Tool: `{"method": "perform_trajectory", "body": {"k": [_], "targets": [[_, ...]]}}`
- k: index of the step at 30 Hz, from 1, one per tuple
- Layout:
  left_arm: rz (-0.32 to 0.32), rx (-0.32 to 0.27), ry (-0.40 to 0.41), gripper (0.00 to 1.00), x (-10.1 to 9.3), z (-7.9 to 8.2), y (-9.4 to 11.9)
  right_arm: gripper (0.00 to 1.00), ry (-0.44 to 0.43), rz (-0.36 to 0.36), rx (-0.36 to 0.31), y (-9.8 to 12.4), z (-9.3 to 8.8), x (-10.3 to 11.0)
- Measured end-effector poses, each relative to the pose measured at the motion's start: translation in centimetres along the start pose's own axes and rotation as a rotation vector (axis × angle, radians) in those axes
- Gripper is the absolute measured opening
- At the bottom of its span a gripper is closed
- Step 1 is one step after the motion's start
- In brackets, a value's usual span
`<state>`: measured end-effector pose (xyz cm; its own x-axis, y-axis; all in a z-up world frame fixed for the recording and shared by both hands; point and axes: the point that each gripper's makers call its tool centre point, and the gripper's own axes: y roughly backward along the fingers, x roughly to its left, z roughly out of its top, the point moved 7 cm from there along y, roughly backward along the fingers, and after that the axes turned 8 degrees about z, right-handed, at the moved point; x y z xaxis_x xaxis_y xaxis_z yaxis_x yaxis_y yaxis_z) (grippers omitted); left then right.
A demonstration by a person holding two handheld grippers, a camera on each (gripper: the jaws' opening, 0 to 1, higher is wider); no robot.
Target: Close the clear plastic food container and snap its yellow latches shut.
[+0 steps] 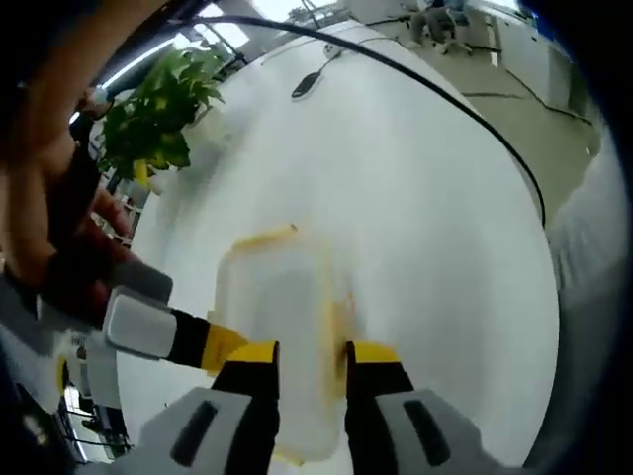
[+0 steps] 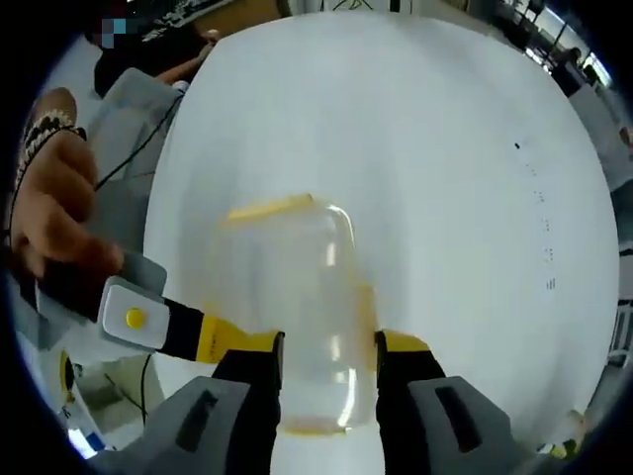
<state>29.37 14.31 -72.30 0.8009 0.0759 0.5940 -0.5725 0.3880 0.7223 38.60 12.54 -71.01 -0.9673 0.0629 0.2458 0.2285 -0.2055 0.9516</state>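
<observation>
Container (image 2: 297,317) of clear plastic lies straight ahead between the prongs of the right tongs (image 2: 328,358), long axis running away from them, yellow latch (image 2: 267,209) on its far edge. Left tongs (image 1: 312,361) straddle its near end likewise; both pairs stand parted, whether pressing its walls I cannot tell. White tabletop (image 2: 445,178) spreads open all round.

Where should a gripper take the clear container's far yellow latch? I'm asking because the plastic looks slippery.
Probably by the latch's free outer edge, coming over the container from the near side, where the right gripper already straddles it. That yellow strip runs along the far rim, so jaws placed across it could press it down.
</observation>
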Motion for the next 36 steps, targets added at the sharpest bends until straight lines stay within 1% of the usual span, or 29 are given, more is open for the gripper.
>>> {"method": "perform_trajectory", "body": {"k": [2,6,8,9,10,11,13,16,18,19,21,22,25,28,29,30,32,35,36], "targets": [[0.007,-0.002,-0.011,0.17,-0.1,-0.1,0.0,0.35,-0.002,0.0,-0.003,0.0,0.0,-0.1],[0.007,-0.006,0.006,0.17,0.0,-0.1,0.0,0.35,-0.002,-0.003,0.006,-0.1,0.2,-0.2],[0.012,-0.007,-0.002,0.17,-0.1,-0.1,0.0,0.35,-0.003,-0.001,0.006,-0.1,0.2,-0.3],[0.013,-0.009,-0.006,0.15,-0.1,-0.1,-0.1,0.35,-0.003,-0.009,0.003,-0.1,0.2,-0.4],[0.029,-0.017,-0.006,0.15,-0.4,0.2,-0.4,0.35,-0.007,-0.001,0.002,-0.1,0.2,-0.4],[0.032,-0.025,-0.02,0.15,-0.2,0.1,0.0,0.35,-0.007,0.0,-0.001,-0.1,0.2,-0.4],[0.027,-0.049,0.001,0.16,0.0,-0.3,0.2,0.35,-0.008,0.001,-0.01,-0.2,0.1,-0.3],[0.025,-0.048,-0.018,0.16,0.0,-0.3,0.1,0.35,-0.007,0.007,-0.018,-0.2,0.1,-0.3],[0.022,-0.026,-0.03,0.17,0.0,0.0,-0.1,0.35,-0.015,0.035,-0.038,-0.3,-0.1,-0.5],[0.024,-0.022,-0.04,0.17,-0.1,0.0,-0.1,0.35,-0.023,0.066,-0.057,-0.4,-0.2,-0.8],[0.038,-0.03,-0.049,0.17,-0.3,-0.2,-0.1,0.35,-0.041,0.106,-0.084,-0.5,-0.5,-1.1],[0.051,-0.045,-0.057,0.17,-0.4,-0.3,0.0,0.35,-0.044,0.127,-0.102,-0.5,-0.6,-1.3],[0.062,-0.056,-0.06,0.17,-0.5,-0.5,0.0,0.35,-0.041,0.166,-0.115,-0.6,-0.7,-1.7],[0.058,-0.05,-0.044,0.17,-0.4,-0.4,-0.1,0.33,-0.033,0.194,-0.09,-0.7,-0.5,-1.9],[0.059,-0.05,-0.046,0.17,-0.4,-0.4,0.0,0.33,-0.008,0.195,-0.063,-0.7,-0.3,-1.9],[0.059,-0.052,-0.044,0.17,-0.4,-0.5,0.0,0.32,-0.003,0.193,-0.042,-0.7,-0.1,-1.9],[0.055,-0.059,-0.038,0.17,-0.4,-0.6,0.0,0.32,-0.011,0.2,-0.027,-0.7,0.1,-2.2],[0.051,-0.073,-0.028,0.17,-0.3,-0.8,0.0,0.31,0.0,0.211,0.005,-0.8,0.4,-2.2],[0.052,-0.075,-0.028,0.17,-0.4,-0.8,0.0,0.29,0.003,0.214,0.012,-0.9,0.8,-2.7]]}}
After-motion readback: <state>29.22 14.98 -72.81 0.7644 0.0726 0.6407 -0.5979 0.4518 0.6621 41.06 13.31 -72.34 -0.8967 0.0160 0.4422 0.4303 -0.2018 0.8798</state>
